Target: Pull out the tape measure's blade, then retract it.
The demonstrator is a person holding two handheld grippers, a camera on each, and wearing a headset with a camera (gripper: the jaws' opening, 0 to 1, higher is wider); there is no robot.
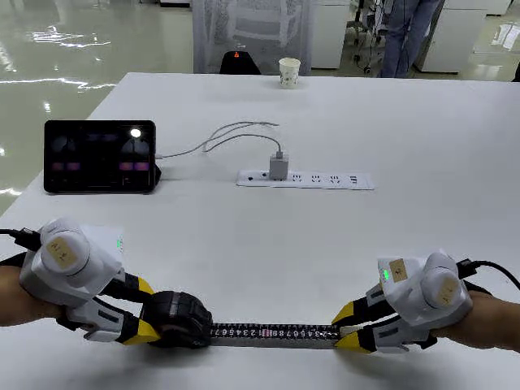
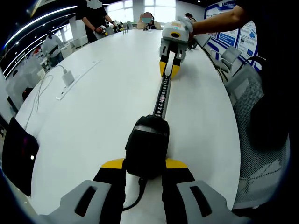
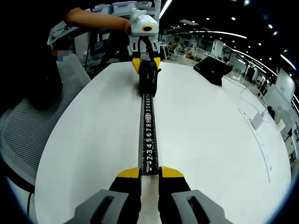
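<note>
The left hand-held gripper (image 1: pixel 148 309) is squeezing the black tape measure (image 1: pixel 182 319) from both sides. Its two yellow-tipped jaws are pressing tight on the round case. In the left gripper view the case (image 2: pixel 147 144) is sitting between those jaws, with a thin black loop hanging from its back end.

The right hand-held gripper (image 1: pixel 343 328) is pinching the tip of the blade (image 1: pixel 272 332). Its jaws are closed down on that tip. In the right gripper view the blade (image 3: pixel 148 135) is running straight away from the jaws to the case, and the numbers on it are facing up.

The blade is lying flat on the white tabletop (image 1: pixel 390 244), stretched between the two hand-held grippers. It is running along the near edge of the tabletop. The tape measure is toward the left end of that edge.

Farther back, a dark tablet (image 1: pixel 99 156) is standing near the left edge. A white power strip (image 1: pixel 325 179) is lying around the middle, with a white charger (image 1: pixel 279 166) plugged in and a grey cable (image 1: pixel 219 140) going to the tablet. A paper cup (image 1: pixel 289 71) is standing at the far edge.
</note>
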